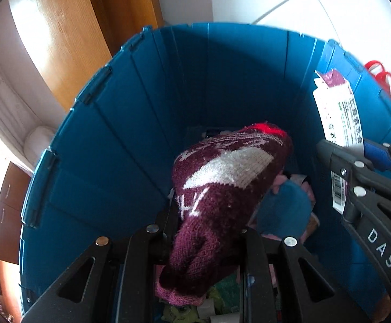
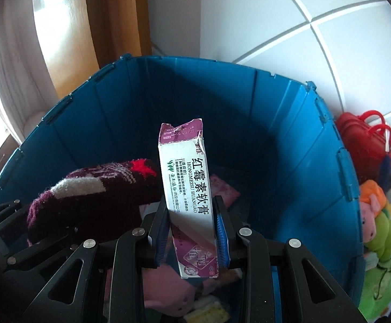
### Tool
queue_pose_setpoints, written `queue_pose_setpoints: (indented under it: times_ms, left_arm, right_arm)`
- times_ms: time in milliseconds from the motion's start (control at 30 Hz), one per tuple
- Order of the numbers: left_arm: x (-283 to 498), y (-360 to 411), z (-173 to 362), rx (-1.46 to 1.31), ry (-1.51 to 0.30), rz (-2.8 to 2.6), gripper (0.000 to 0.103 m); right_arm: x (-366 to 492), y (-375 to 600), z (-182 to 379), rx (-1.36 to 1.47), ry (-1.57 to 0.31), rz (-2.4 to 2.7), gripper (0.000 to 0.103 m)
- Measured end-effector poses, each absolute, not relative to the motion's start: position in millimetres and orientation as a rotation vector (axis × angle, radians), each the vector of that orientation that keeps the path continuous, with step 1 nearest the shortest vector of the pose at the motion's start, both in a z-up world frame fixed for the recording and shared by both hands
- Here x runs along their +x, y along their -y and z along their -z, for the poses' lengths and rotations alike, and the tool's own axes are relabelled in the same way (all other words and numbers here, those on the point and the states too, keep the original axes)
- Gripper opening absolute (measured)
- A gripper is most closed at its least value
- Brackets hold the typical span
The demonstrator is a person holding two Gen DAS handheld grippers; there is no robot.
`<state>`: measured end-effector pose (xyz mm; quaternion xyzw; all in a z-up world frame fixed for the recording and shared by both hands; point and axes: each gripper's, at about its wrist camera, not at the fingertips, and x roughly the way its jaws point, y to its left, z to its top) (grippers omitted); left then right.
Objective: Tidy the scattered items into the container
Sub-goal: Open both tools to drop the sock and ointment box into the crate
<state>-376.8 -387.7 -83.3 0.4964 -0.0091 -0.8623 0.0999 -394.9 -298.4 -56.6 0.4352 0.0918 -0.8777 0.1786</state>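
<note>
My left gripper [image 1: 209, 228] is shut on a maroon knitted sock [image 1: 222, 177] with white and red patterns, held over the inside of the blue container [image 1: 131, 123]. My right gripper [image 2: 192, 231] is shut on a white and purple ointment box [image 2: 187, 188], held upright above the same container [image 2: 276, 145]. The sock [image 2: 93, 188] shows at the left of the right wrist view with the left gripper's fingers [image 2: 20, 237] under it. The box [image 1: 335, 107] and the right gripper [image 1: 356, 177] show at the right of the left wrist view. Both items hang above the container's contents.
The container bottom holds a blue cloth [image 1: 284, 210], pink items [image 2: 222, 188], a pink soft thing [image 2: 168, 288] and green bits [image 1: 184, 312]. Outside its right wall lie a red bag [image 2: 362, 140] and plush toys [image 2: 381, 220]. A wooden door [image 1: 69, 40] and white tiled floor [image 2: 330, 53] lie behind.
</note>
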Motion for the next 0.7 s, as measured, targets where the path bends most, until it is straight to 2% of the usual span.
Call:
queue_pose_setpoints:
  times_ms: [133,233,267,400,500,700]
  left_arm:
    - [-377.6,388.9,91.9,1.501,0.009,2.547,0.035]
    - [-375.5,386.6,92.1,1.495,0.004,2.562,0.057]
    - [-374.9,385.9,91.1,1.489,0.001,2.572,0.059]
    - [-374.4,385.4,89.6,1.478,-0.014,2.585,0.06]
    - [-377.5,387.7,90.2,1.482,-0.032,2.581,0.06]
    - [-374.8,388.6,87.0,1.483,-0.04,2.579,0.06]
  right_arm:
    - [-400.2,297.7,62.9,1.217,-0.263,2.473,0.03]
    - [-400.3,296.7,60.9,1.187,-0.238,2.483,0.03]
    - [-401.3,297.5,61.5,1.181,-0.229,2.482,0.031]
    - [-400.8,300.1,59.8,1.168,-0.212,2.479,0.033]
    - [-399.0,299.1,56.7,1.149,-0.189,2.481,0.046]
    - [-399.4,296.8,55.1,1.149,-0.171,2.484,0.054]
